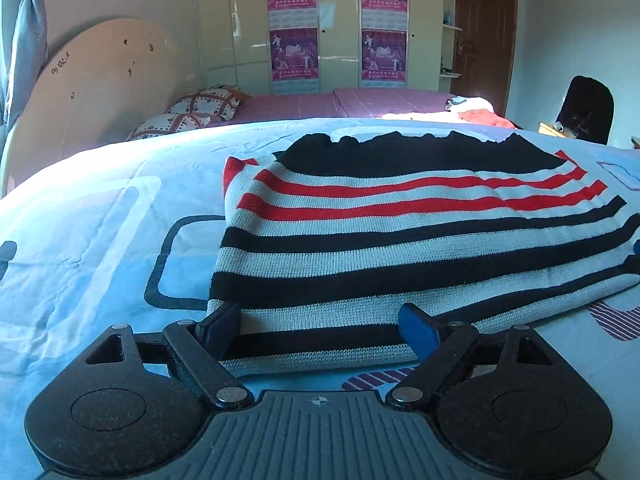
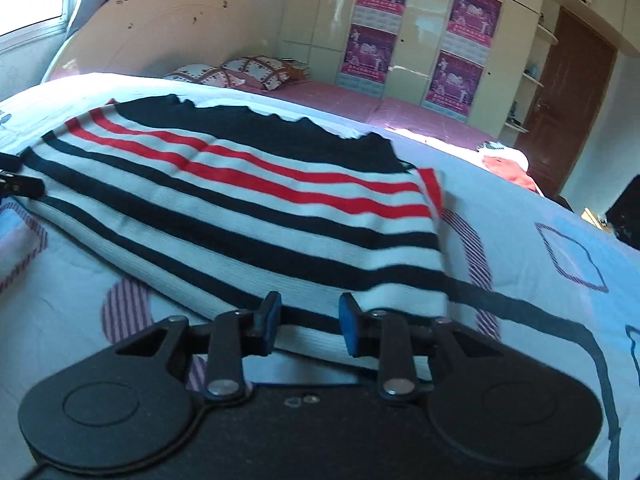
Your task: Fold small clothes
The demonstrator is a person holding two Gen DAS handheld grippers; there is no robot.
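Observation:
A small knitted garment (image 1: pixel 400 232) with black, white and red stripes lies folded flat on the light blue bedsheet (image 1: pixel 100 220). It also shows in the right wrist view (image 2: pixel 248 200). My left gripper (image 1: pixel 320 328) is open, its jaws spread wide over the garment's near hem at its left corner. My right gripper (image 2: pixel 308 320) is open with a narrower gap, its fingers over the near hem toward the garment's right corner. Neither gripper holds cloth. The tip of the left gripper (image 2: pixel 20 186) shows at the left edge of the right wrist view.
Patterned pillows (image 1: pixel 204 108) and a pink sheet (image 1: pixel 340 104) lie beyond on the bed. A pile of red and white clothes (image 1: pixel 476 112) sits at the far right. A wardrobe with posters (image 1: pixel 336 24), a brown door (image 1: pixel 484 28) and a black chair (image 1: pixel 588 108) stand behind.

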